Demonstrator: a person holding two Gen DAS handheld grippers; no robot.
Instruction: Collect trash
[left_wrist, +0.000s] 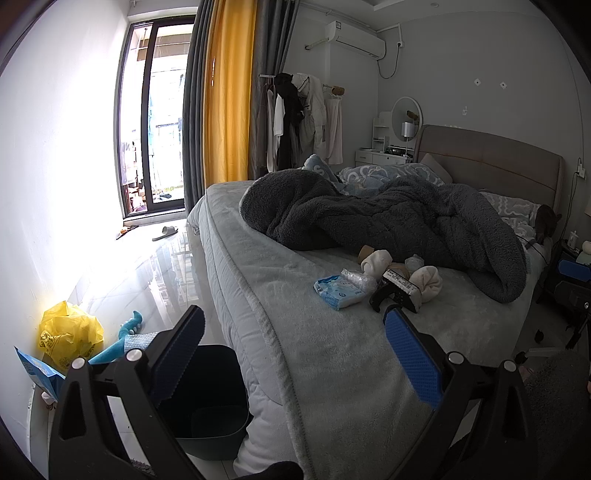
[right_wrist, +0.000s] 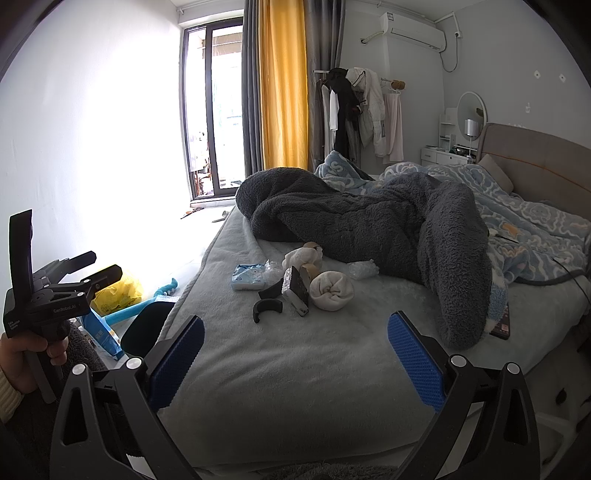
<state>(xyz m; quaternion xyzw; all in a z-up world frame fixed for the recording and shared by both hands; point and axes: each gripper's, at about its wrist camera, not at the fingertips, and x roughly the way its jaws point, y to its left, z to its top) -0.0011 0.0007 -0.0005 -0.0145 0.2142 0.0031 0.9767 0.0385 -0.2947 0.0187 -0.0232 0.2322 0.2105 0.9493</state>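
Observation:
A heap of small items lies on the grey bed (right_wrist: 295, 362): a blue tissue pack (left_wrist: 338, 291) (right_wrist: 248, 277), crumpled clear plastic (left_wrist: 356, 280) (right_wrist: 364, 268), a black boxy item (left_wrist: 400, 291) (right_wrist: 295, 290), a black curved piece (right_wrist: 266, 308), tape rolls and two rolled white socks (right_wrist: 331, 291). A dark bin (left_wrist: 207, 398) (right_wrist: 147, 325) stands on the floor beside the bed. My left gripper (left_wrist: 295, 343) is open and empty over the bin and the bed edge. My right gripper (right_wrist: 295, 347) is open and empty above the bed, short of the heap.
A dark fleece blanket (right_wrist: 369, 221) and a blue patterned quilt (right_wrist: 524, 221) cover the far bed. On the floor by the wall lie a yellow bag (left_wrist: 70, 332), a teal toy (left_wrist: 127, 332) and a blue packet (left_wrist: 37, 369). A nightstand (left_wrist: 572, 266) stands right.

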